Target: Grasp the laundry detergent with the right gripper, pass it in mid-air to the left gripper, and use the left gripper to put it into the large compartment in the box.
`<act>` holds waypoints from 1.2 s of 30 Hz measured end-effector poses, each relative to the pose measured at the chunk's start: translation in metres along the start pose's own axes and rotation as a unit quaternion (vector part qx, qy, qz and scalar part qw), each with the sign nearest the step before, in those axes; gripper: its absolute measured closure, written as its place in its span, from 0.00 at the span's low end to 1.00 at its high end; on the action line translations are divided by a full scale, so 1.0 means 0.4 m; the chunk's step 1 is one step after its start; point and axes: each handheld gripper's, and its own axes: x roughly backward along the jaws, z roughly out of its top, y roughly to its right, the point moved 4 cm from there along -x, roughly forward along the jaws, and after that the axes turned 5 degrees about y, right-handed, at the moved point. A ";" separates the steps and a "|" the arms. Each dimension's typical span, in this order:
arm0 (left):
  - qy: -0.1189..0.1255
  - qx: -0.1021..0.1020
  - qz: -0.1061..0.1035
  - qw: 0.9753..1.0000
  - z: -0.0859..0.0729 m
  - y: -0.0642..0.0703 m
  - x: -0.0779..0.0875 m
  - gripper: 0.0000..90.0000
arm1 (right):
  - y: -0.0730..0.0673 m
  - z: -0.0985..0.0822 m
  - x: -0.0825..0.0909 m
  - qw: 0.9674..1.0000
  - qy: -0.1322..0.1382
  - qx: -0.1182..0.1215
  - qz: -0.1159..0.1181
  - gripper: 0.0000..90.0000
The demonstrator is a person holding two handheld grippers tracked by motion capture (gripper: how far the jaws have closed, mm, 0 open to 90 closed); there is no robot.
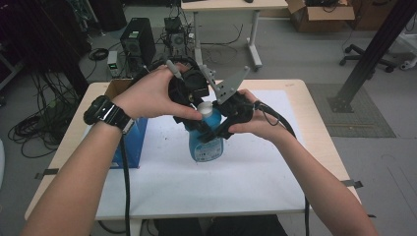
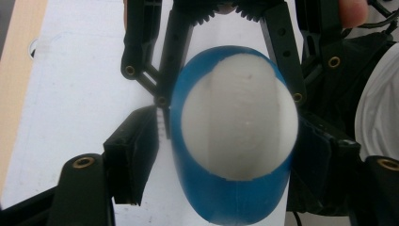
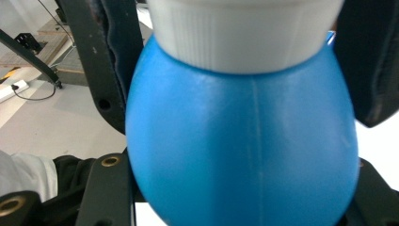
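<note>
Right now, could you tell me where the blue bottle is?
In the high view the blue bottle stands near the middle of the white mat, just right of the blue box, with the right gripper clamped on its shoulder under the white cap.

Even, soft indoor light, prob. from overhead; no hard shadows on the white table sheet (image 1: 236,182), only faint shade under the forearms. High view fairly sharp at centre, slight wide-angle bend toward the edges, dim at top-left corner. Left gripper view: blue bottle (image 2: 235,136) very close, soft and out of focus, white cap (image 2: 237,122) nearly blown out. Right gripper view: bottle blurred too, mild sheen on the plastic, bkgd hazy.
</note>
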 end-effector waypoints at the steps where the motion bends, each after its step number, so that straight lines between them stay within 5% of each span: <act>1: 0.000 0.000 0.000 1.000 0.000 0.000 0.000 0.34 | 0.000 0.000 0.000 1.000 0.000 0.000 0.000 0.47; 36: -0.004 0.012 -0.009 1.000 0.004 0.005 0.007 0.42 | -0.002 0.004 0.000 1.000 0.001 -0.004 0.002 0.47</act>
